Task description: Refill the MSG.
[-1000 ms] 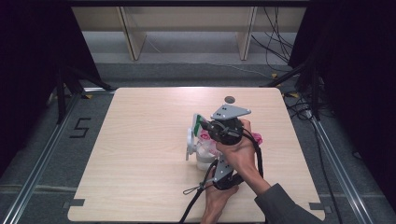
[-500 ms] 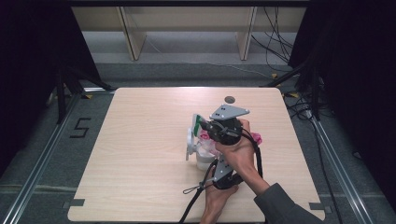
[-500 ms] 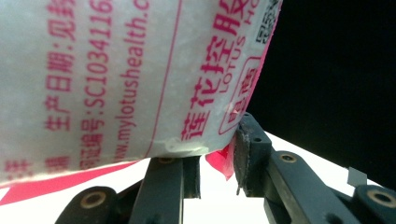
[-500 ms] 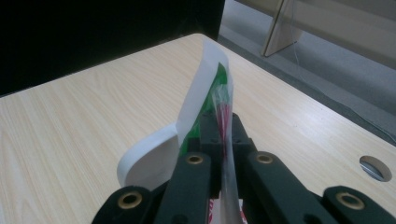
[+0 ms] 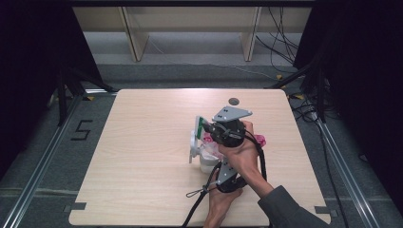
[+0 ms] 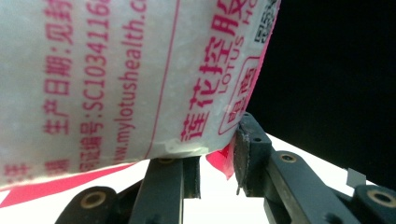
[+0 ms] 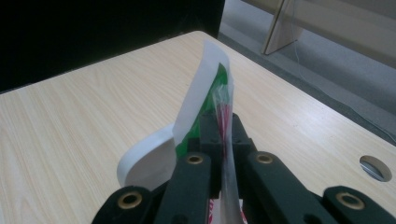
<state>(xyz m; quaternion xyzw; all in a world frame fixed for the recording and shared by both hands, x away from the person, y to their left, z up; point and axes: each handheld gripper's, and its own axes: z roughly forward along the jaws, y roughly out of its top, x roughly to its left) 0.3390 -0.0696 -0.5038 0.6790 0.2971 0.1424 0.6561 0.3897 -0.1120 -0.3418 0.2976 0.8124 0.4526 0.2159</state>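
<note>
1. Pale wood grain covers the surface, which stands on a grey floor with black curtains at both sides; a round hole is cut near its far edge, and this hole serves as the landmark below.
2. A plastic pouch, white with red print, is held on the near side of the hole, roughly at the middle of the surface, between the two hands.
3. The right tool is closed tight on a thin film edge of the pouch; a white and green card stands upright just beside the jaws, on the side away from the hole.
4. The left tool is seen nearer the person than the hole and below the right hand; its jaws stand narrow on a red corner of the pouch, with one pad touching the film. Whether both pads press cannot be told for certain, but a grip is judged likely.
5. The step in hand is judged to be pulling the pouch open, or tearing its seal, between the two grips.
6. For this to be done well, both grips should be kept close to the seam, and the pull should be directed apart and steadily, not jerked.
7. The body of the pouch should be kept upright and over the surface, so that nothing is spilled when the film gives.
8. If the thin film slips, it should be regripped deeper between the jaws.
</note>
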